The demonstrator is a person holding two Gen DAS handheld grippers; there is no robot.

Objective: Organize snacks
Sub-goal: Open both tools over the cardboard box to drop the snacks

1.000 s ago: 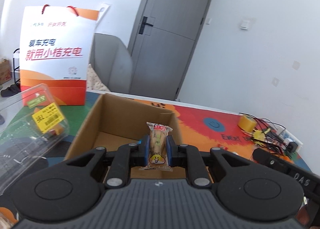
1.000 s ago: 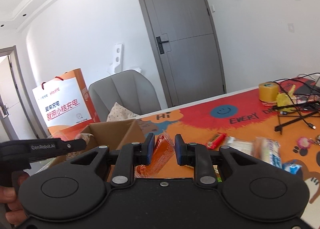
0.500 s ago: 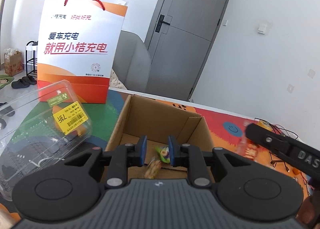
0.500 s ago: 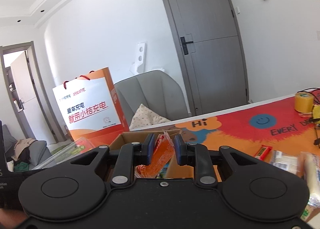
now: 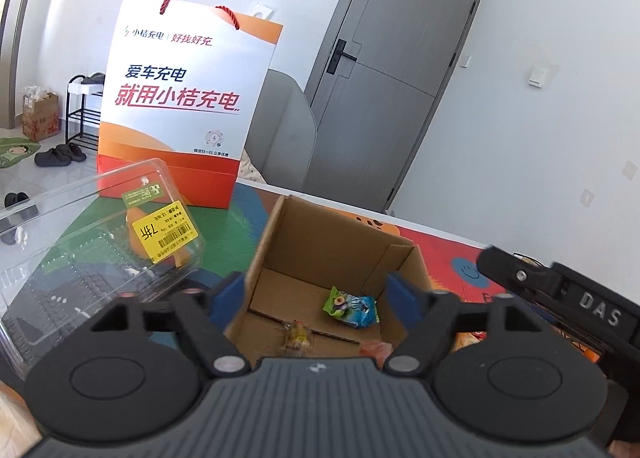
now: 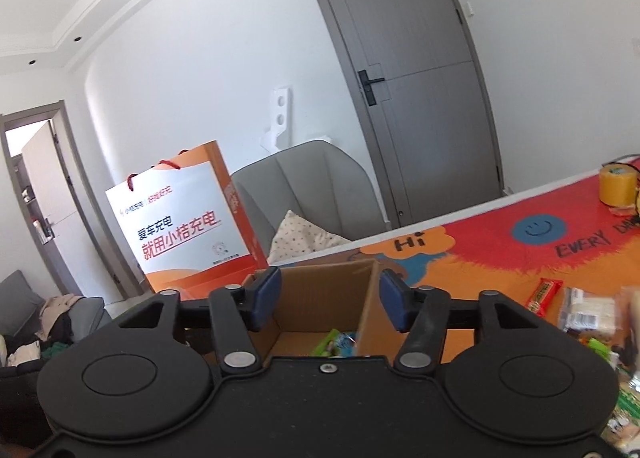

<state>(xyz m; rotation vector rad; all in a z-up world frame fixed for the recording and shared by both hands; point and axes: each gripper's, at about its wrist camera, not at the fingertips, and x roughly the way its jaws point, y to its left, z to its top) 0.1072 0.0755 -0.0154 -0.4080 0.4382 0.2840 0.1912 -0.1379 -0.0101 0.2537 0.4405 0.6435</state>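
An open cardboard box [image 5: 320,242] stands on the colourful table mat. Inside it lie a green-blue snack packet [image 5: 352,304], a small yellow snack [image 5: 298,336] and an orange packet [image 5: 374,348] at the near edge. My left gripper [image 5: 320,298] is open and empty above the box's near side. My right gripper [image 6: 328,302] is open and empty over the same box [image 6: 320,298]; the green-blue packet [image 6: 334,342] shows below it. The right gripper's body [image 5: 560,290] shows at the right of the left wrist view.
A clear plastic clamshell [image 5: 80,250] with a yellow sticker lies left of the box. An orange-white paper bag [image 5: 180,106] stands behind it. Loose snacks [image 6: 588,310], a red bar [image 6: 543,294] and a yellow tape roll [image 6: 616,188] lie right of the box. A grey chair [image 6: 304,194] stands beyond the table.
Both grippers opened and dropped their snacks into the box: the left let go of the yellow snack, the right the orange packet. Both views swung left over the box.
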